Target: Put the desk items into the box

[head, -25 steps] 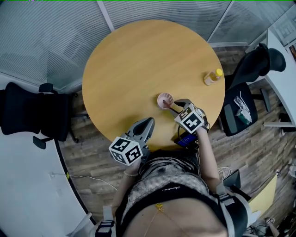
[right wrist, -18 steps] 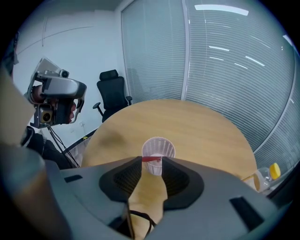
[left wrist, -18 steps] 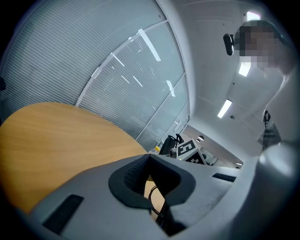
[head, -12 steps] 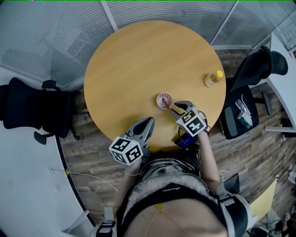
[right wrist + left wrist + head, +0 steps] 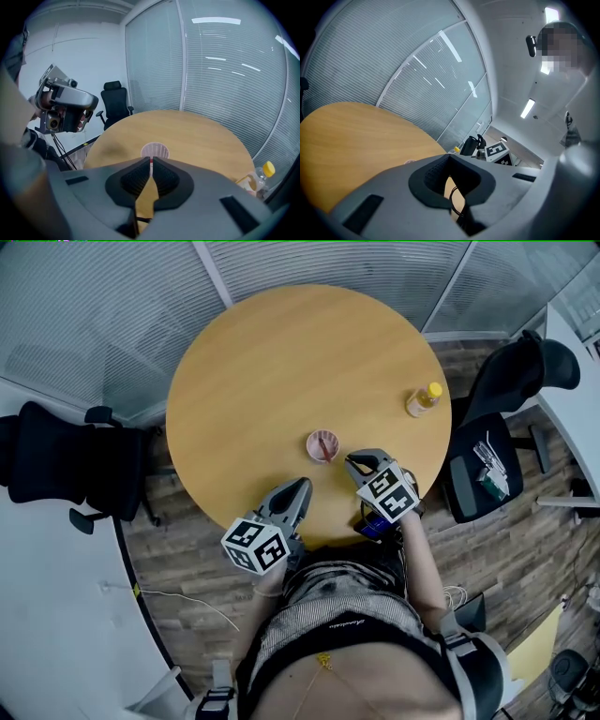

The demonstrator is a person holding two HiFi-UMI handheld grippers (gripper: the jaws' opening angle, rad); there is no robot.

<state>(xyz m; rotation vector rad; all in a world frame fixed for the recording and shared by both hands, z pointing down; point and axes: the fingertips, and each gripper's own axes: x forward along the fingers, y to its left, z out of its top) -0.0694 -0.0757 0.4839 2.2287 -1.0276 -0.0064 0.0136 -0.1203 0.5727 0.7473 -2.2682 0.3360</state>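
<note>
A pink mesh cup (image 5: 322, 445) stands on the round wooden table (image 5: 281, 362) with a red pen leaning inside it. My right gripper (image 5: 349, 461) hovers just short of the cup, toward the table's near edge. Its jaws have just been closing and now leave only a thin slit, with nothing gripped. In the right gripper view the cup (image 5: 155, 151) sits straight ahead of that gripper (image 5: 150, 164). My left gripper (image 5: 300, 484) rests over the table's near edge, jaws together and empty; its tip (image 5: 450, 176) points across bare wood. No box is in view.
A clear bottle with a yellow cap (image 5: 422, 399) stands near the table's right edge, also seen as the bottle (image 5: 262, 173) in the right gripper view. Black office chairs stand at the left (image 5: 66, 470) and right (image 5: 516, 381). Glass walls with blinds lie behind the table.
The right gripper has let go at the cup, drawn back and up toward me, and closed its jaws. The left gripper has stayed put.
</note>
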